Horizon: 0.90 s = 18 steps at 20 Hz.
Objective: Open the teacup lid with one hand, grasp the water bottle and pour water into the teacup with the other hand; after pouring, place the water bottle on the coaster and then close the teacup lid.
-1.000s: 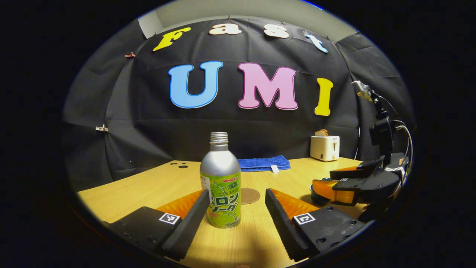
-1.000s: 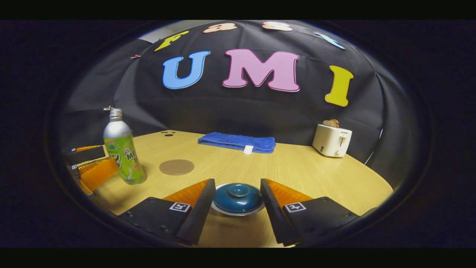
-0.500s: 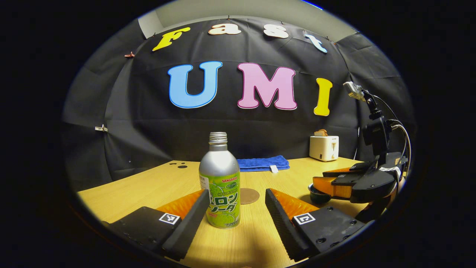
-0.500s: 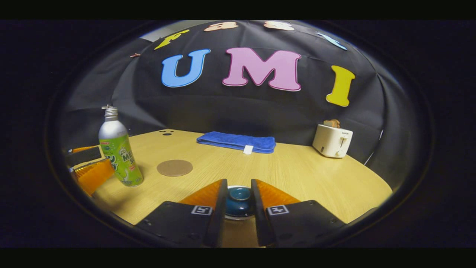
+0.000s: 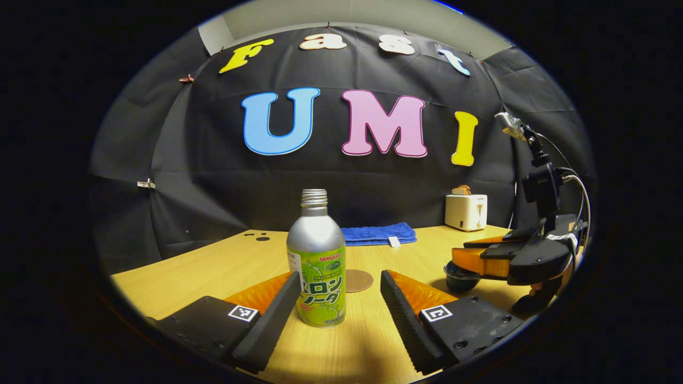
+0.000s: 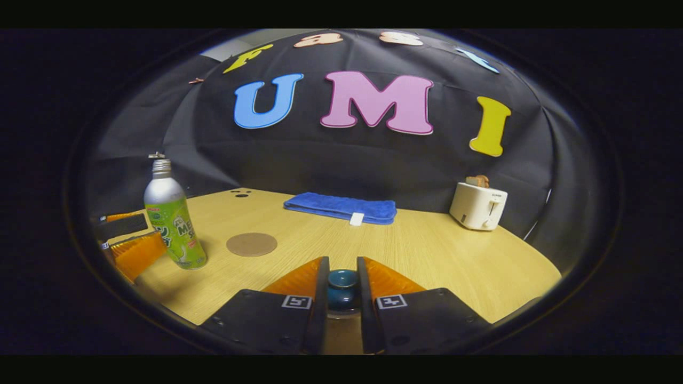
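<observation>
So the right gripper (image 6: 342, 290) has both fingers pinched on the knob of the teacup lid (image 6: 342, 281), which sits at the near edge of the wooden table (image 6: 427, 250). The left gripper (image 5: 340, 290) is spread wide around the water bottle (image 5: 317, 266); the left finger looks right against it and the right finger is clearly apart. The bottle stands upright on the table, with the round coaster (image 5: 357, 280) just behind it to the right.
</observation>
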Motion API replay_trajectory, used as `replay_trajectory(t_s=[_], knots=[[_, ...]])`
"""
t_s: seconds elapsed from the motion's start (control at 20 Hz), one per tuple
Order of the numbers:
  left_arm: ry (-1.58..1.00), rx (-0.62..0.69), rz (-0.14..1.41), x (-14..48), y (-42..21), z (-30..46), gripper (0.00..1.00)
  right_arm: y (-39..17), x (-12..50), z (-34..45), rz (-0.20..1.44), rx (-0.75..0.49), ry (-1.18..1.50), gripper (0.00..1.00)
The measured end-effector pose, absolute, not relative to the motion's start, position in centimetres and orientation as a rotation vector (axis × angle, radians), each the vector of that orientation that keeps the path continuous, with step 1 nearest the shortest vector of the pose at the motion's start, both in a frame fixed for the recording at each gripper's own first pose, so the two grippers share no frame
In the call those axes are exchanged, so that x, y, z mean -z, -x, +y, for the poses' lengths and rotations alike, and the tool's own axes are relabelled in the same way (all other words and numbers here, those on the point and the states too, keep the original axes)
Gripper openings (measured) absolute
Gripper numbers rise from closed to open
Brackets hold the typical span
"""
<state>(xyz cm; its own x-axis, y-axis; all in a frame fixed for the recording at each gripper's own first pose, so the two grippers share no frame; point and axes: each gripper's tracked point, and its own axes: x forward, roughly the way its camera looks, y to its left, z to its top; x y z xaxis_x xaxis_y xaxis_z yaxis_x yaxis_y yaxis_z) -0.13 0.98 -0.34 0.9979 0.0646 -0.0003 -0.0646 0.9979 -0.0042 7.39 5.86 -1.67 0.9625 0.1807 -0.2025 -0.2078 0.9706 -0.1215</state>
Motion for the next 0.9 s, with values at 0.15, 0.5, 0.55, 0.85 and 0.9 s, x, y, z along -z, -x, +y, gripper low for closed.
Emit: replay_trajectory(t_s=[0.15,0.5,0.55,0.85,0.9], knots=[[0.004,-0.09,0.001,0.3,0.0,1.6,0.95,-6.7,-0.2,5.2,0.16,-0.198,0.126,0.26],[0.004,-0.138,0.004,0.5,-1.4,3.0,0.95,-4.4,-2.9,0.4,0.107,-0.134,0.106,0.32],[0.004,-0.138,0.004,0.4,-1.9,3.1,0.95,-4.1,-2.9,-0.4,0.107,-0.123,0.097,0.32],[0.004,-0.113,0.001,0.3,-4.7,3.6,0.95,-2.2,-0.2,-4.3,0.147,-0.072,0.052,0.29],[0.003,-0.109,0.001,0.4,-5.1,3.7,0.95,-2.1,0.6,-4.5,0.163,-0.07,0.039,0.29]])
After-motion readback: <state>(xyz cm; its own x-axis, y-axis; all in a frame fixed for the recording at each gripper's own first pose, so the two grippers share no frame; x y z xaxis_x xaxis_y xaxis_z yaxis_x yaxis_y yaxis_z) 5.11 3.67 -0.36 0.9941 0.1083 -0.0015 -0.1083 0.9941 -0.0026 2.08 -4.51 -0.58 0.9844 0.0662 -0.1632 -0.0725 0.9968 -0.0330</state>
